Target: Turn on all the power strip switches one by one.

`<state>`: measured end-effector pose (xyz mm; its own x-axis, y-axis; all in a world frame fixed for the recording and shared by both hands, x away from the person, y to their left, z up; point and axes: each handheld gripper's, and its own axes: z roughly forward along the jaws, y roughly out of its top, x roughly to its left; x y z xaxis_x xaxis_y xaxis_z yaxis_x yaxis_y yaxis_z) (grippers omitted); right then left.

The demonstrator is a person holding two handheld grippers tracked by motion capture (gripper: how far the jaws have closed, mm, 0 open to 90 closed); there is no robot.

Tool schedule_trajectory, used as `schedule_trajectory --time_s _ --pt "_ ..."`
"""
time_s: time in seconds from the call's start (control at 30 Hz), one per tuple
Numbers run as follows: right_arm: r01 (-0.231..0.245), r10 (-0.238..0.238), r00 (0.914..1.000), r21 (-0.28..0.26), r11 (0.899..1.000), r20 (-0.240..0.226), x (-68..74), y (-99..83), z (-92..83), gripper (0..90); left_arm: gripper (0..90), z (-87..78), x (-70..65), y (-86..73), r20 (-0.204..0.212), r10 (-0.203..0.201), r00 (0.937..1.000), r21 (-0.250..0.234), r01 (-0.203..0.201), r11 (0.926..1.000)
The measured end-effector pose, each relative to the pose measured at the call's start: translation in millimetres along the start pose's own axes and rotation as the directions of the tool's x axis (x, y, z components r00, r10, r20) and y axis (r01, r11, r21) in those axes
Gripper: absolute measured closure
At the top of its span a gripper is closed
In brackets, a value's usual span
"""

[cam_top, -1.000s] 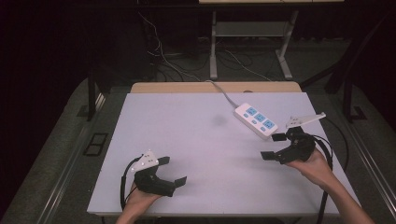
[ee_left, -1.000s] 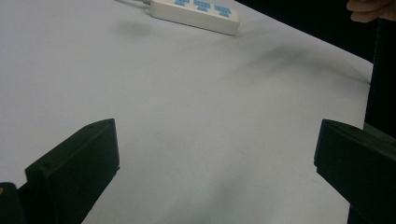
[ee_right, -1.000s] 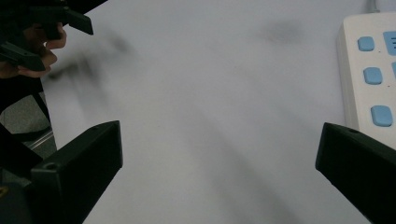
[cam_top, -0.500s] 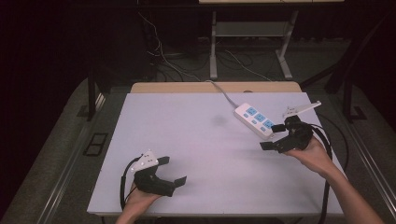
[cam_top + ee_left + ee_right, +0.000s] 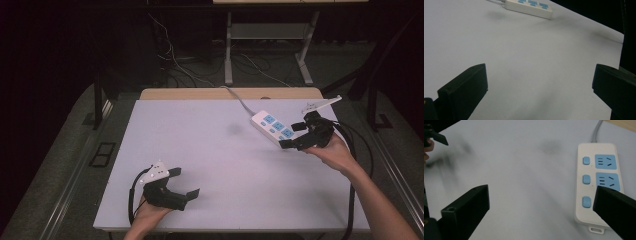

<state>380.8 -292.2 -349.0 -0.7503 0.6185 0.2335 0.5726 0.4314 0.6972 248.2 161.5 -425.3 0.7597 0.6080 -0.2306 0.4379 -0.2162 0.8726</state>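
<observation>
Two spread grippers: our right gripper [image 5: 296, 135] hovers at the power strip's [image 5: 272, 127] near end, our left gripper [image 5: 184, 182] well apart from it, and a skewed approach could shove it sideways.

left tongs [image 5: 186, 182]: jaws wide, low near side | right tongs [image 5: 291, 135]: jaws wide, raised far right

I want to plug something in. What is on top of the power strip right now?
The power strip shows blue switches and blue sockets, with no plug in them. One jaw of the open right gripper hangs over its near end and covers the last socket, so that one cannot be judged.
</observation>
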Motion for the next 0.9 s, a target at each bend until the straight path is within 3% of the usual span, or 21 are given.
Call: schedule_trajectory --time_s 0.53,0.67,0.73,0.9 --pt "-0.021 0.020 0.9991 0.022 1.000 0.037 -26.0 13.3 12.1 0.9 0.0 0.5 -0.3 0.0 0.001 0.001 1.0000 0.004 -0.001 1.0000" --pt "-0.025 0.023 0.9989 0.029 0.999 0.040 -33.7 13.9 13.7 6.2 0.0 1.0 -0.5 0.1 0.003 0.004 1.0000 0.008 -0.004 1.0000" --pt "-0.027 0.025 0.9988 0.031 0.999 0.042 -38.3 13.3 14.0 15.5 0.0 1.3 -0.5 0.1 0.004 0.005 1.0000 0.010 -0.005 0.9999" --pt "-0.032 0.030 0.9983 0.041 0.999 0.050 -47.5 10.9 17.6 24.2 0.0 1.1 -0.3 0.1 0.005 0.004 1.0000 0.009 -0.004 0.9999"
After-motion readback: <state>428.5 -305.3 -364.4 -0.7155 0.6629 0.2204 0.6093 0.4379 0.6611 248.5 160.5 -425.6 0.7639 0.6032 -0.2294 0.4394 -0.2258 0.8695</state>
